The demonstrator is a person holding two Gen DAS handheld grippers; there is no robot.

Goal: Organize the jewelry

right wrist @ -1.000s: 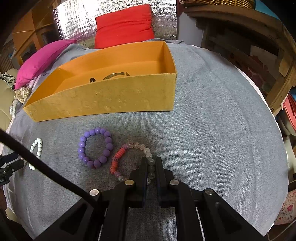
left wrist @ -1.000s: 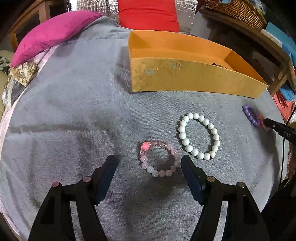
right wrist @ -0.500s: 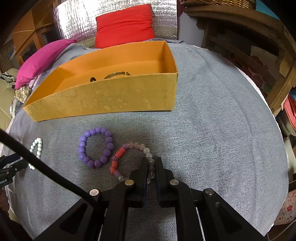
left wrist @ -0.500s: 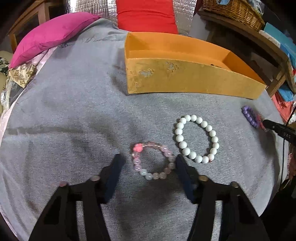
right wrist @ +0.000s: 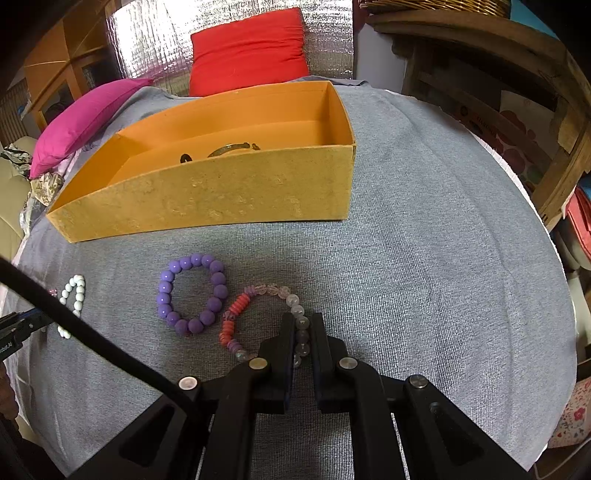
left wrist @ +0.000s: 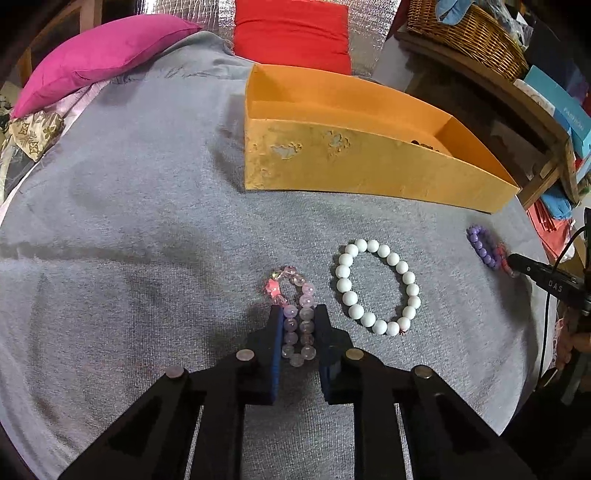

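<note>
On the grey cloth, my left gripper is closing on a pink and lilac bead bracelet; its pads squeeze the loop into a narrow oval. A white bead bracelet lies just right of it, untouched. In the right wrist view, my right gripper is shut on the clear-bead side of a red and clear bracelet, with a purple bead bracelet lying beside it. Behind them stands an orange box with a metal bangle inside.
A pink cushion and a red cushion lie at the far edge of the cloth. A wicker basket sits on a wooden shelf at the right. A black cable crosses the lower left of the right wrist view.
The left gripper's jaws have come together from wide open around the pink bracelet and now squeeze it narrow. The right gripper and its bracelet have not moved.
</note>
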